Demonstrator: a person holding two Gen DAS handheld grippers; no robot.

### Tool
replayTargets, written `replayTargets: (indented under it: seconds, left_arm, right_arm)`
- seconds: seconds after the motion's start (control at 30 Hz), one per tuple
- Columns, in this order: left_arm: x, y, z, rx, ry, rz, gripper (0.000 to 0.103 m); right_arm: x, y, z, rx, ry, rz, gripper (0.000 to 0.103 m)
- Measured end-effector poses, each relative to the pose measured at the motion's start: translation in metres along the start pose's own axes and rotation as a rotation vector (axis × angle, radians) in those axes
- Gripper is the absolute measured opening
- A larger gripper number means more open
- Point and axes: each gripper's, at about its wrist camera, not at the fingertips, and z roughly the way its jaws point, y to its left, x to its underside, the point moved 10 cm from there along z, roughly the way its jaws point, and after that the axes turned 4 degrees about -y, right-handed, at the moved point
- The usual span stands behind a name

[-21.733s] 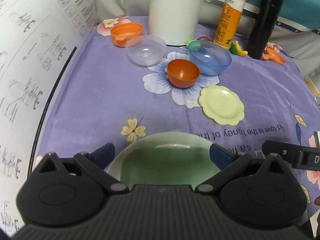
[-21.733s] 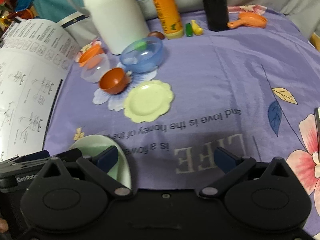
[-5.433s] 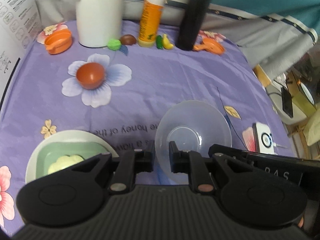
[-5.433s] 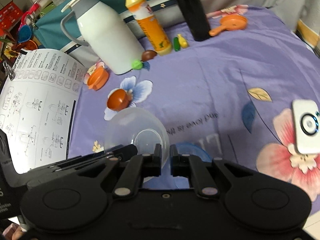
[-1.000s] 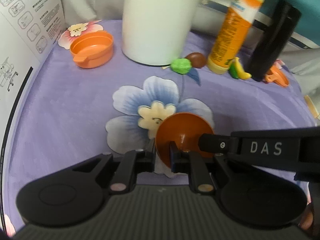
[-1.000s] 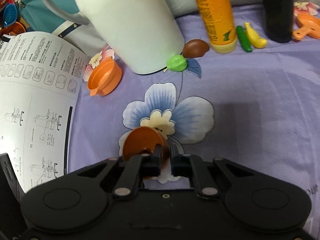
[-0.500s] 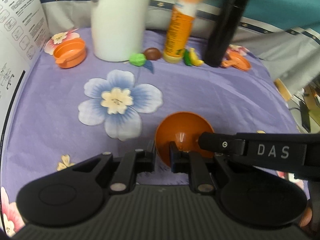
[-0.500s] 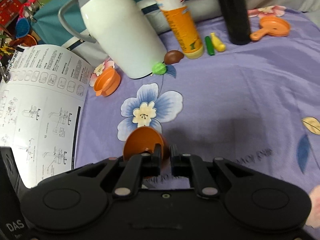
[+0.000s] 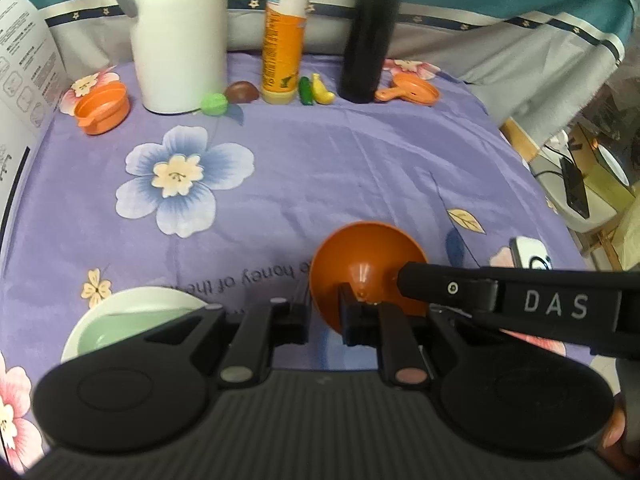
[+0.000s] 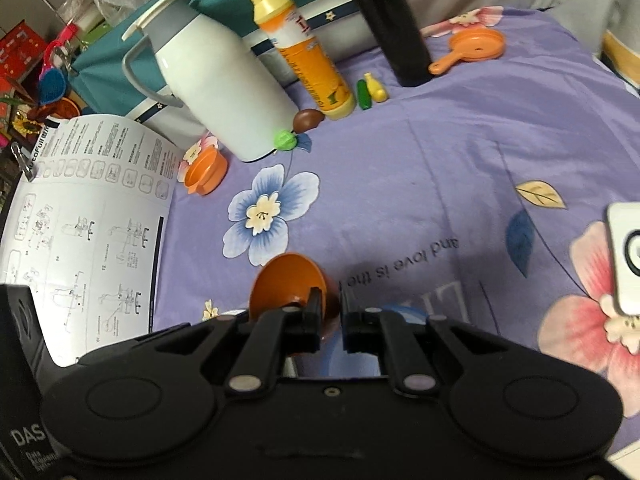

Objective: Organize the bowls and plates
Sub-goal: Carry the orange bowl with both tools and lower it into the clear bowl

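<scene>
A small orange bowl (image 9: pixel 366 268) hangs tilted just above the purple cloth, held by both grippers. My left gripper (image 9: pixel 324 314) is shut on its near rim. My right gripper (image 10: pixel 330 304) is shut on the bowl (image 10: pixel 286 284) too, its arm crossing the left wrist view from the right. A blue bowl (image 10: pixel 400 311) lies right under the right gripper, mostly hidden by it. At the near left, partly behind the left gripper, sits a white-rimmed green plate (image 9: pixel 120 298).
Along the far edge stand a white jug (image 9: pixel 176 36), an orange bottle (image 9: pixel 282 40) and a black flask (image 9: pixel 368 40), with toy food, an orange cup (image 9: pixel 102 108) and a toy pan (image 9: pixel 412 90). An instruction sheet (image 10: pixel 80 220) lies left, a white device (image 9: pixel 530 252) right.
Both grippers, shut on the orange bowl, have carried it back from the jug and the blue flower toward the near side and a little up. The green plate and the blue bowl have come into view.
</scene>
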Motion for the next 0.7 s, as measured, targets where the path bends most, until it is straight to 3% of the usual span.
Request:
replayTargets:
  seconds: [0.37,0.7]
  left_arm:
    - [0.022,-0.021,-0.004,0.028,0.025,0.034,0.013]
    - [0.038,-0.026,0.012,0.014,0.080,0.057,0.013]
  right_arm:
    - [0.023,-0.025,-0.022,-0.002,-0.001,0.050,0.010]
    - [0.041,-0.041,-0.014,0.004,0.038,0.089,0.011]
